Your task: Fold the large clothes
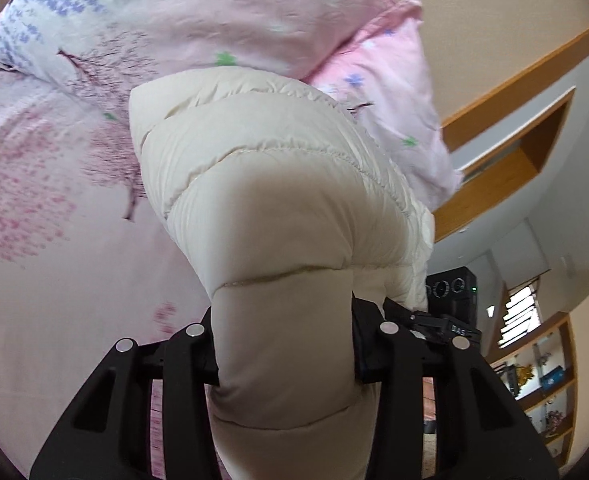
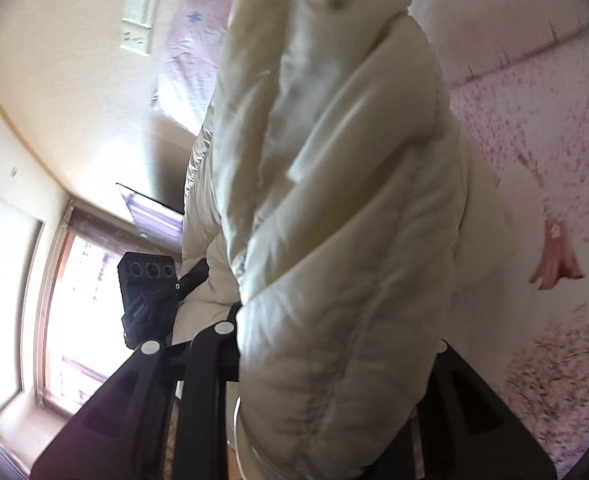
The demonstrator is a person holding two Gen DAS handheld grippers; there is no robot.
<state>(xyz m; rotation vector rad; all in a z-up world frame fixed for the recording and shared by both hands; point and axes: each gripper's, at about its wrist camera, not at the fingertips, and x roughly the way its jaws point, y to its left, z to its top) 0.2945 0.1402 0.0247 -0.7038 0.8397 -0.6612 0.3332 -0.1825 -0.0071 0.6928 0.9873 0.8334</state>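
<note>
Pink bedsheet (image 1: 34, 240) printed with cherry-blossom trees, spread across the left. Far beyond, a pale pillow (image 1: 222, 12) with purple flowers, a pinker pillow (image 1: 390, 80) just beside it on the right. Right: wooden wall niche (image 1: 526, 148), shelves of trinkets (image 1: 542, 384). Bright window (image 2: 78, 312), wall sockets (image 2: 136, 28) higher up.

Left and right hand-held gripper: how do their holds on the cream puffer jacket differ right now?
The left hand-held gripper pinches a thick, rounded quilted fold of the cream puffer jacket, both fingers showing. The right hand-held gripper holds a thinner, crumpled bunch; the jacket hangs over and hides its right finger. Shared: both are shut on the same jacket, held up above the pink floral bedding.
</note>
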